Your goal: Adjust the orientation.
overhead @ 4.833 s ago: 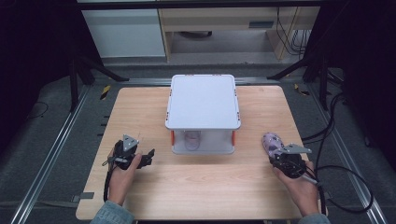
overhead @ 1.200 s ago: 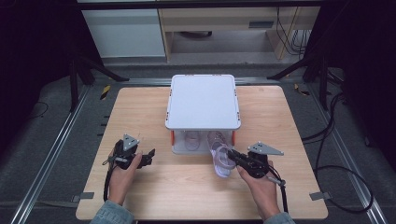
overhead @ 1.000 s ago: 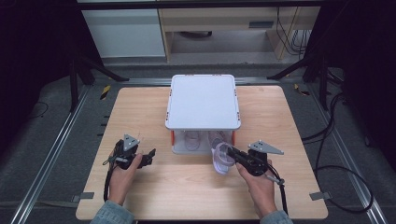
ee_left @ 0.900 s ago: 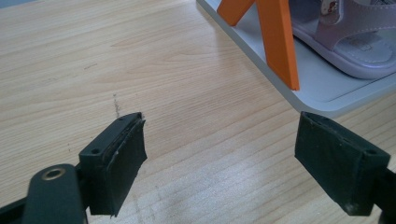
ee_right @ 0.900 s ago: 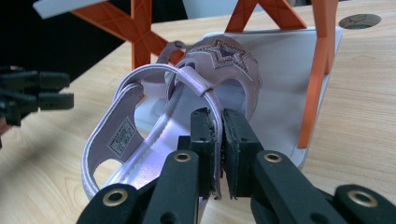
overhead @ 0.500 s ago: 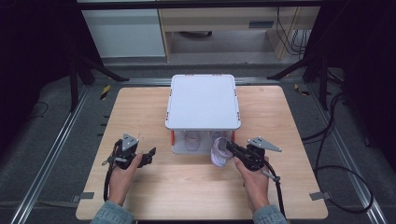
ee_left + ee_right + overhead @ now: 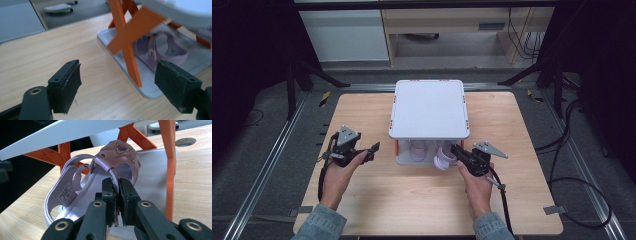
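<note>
The small pink strappy sandal with a glittery star [image 7: 117, 160] looks light and floppy, best pinched by a strap, as the right gripper [image 7: 115, 195] does now, clamped on its heel strap at the front of the lower shelf. That white two-tier rack with orange cross-braced legs [image 7: 429, 107] already holds a matching sandal [image 7: 417, 150] alongside. The left gripper [image 7: 373, 148], its jaws having just narrowed a little, hangs released with nothing between them, left of the rack.

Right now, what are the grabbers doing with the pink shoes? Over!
Right gripper clamped on sandal strap, at rack's lower shelf. Left gripper open, empty. Second sandal already shelved. Orange leg close.
</note>
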Demonstrator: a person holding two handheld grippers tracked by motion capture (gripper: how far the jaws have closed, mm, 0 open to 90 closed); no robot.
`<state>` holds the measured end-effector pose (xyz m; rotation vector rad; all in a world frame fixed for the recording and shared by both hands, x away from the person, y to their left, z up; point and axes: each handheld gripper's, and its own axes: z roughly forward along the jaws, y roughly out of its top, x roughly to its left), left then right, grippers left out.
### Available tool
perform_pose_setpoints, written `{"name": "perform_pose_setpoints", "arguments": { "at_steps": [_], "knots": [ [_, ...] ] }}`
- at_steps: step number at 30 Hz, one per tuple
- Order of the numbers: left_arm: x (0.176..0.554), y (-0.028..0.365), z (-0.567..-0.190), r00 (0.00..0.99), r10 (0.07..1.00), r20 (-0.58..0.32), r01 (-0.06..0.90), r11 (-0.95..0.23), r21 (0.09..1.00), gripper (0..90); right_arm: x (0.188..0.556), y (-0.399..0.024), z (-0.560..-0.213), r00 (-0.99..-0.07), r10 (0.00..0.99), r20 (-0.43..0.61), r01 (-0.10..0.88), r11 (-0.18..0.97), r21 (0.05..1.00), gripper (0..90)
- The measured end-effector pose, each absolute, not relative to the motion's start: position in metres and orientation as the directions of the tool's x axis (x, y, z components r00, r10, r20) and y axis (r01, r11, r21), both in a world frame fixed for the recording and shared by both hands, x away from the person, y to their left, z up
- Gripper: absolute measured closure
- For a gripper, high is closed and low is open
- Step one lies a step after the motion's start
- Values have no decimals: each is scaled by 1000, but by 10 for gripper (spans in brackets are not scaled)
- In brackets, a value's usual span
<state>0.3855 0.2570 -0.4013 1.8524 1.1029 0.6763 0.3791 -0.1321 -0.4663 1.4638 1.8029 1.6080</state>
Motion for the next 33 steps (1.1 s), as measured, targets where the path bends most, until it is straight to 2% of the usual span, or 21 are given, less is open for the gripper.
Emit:
{"name": "perform_pose_setpoints", "arguments": {
  "at_steps": [9, 17, 24, 33],
  "knots": [
    [395, 248, -354, 472, 881, 3, 388, -211, 897, 444, 384, -131, -473, -411, 838, 360, 469, -145, 871, 833],
    [398, 211, -330, 562, 826, 40, 336, -272, 902, 647, 390, -129, -477, -400, 846, 352, 465, -143, 874, 833],
    [404, 172, -326, 615, 785, 69, 315, -325, 892, 733, 395, -128, -481, -390, 859, 333, 466, -128, 876, 832],
    [417, 159, -337, 608, 792, 56, 351, -331, 876, 801, 402, -124, -488, -371, 867, 333, 474, -131, 871, 832]
  ]
}}
